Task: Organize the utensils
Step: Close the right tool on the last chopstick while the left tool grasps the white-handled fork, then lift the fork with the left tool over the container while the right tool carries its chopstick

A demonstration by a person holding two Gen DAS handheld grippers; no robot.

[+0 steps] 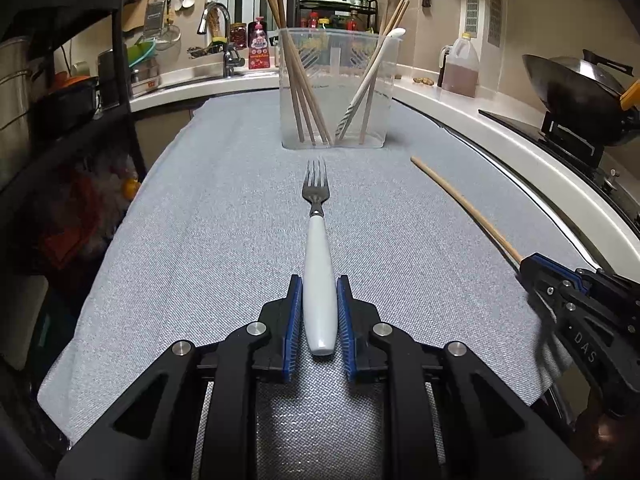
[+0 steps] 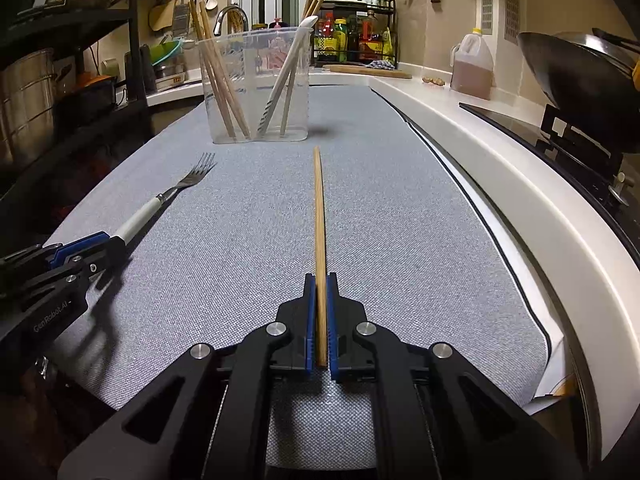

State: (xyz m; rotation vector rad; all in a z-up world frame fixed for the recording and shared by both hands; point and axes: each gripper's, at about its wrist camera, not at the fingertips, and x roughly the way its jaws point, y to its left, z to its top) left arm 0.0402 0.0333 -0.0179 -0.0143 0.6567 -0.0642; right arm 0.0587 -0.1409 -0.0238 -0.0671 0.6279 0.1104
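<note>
My left gripper [image 1: 319, 285] is shut on the white handle of a fork [image 1: 318, 264]; its metal tines point toward a clear plastic holder [image 1: 338, 88] at the far end of the grey cloth. My right gripper [image 2: 320, 280] is shut on the near end of a wooden chopstick [image 2: 319, 216], which points toward the same holder [image 2: 258, 88]. The holder has two compartments: chopsticks in the left one, a white spoon and chopsticks in the right one. The chopstick [image 1: 464, 204] and right gripper [image 1: 532, 266] show at the right of the left wrist view; the fork [image 2: 160, 204] and left gripper [image 2: 110, 242] at the left of the right wrist view.
A grey cloth [image 1: 224, 240] covers the worktop. A white counter edge [image 2: 500, 168] runs along the right, with a wok [image 2: 576, 80] on a stove and an oil jug [image 2: 472, 64]. A black shelf rack [image 1: 68, 92] stands at left, a sink tap [image 1: 218, 24] beyond.
</note>
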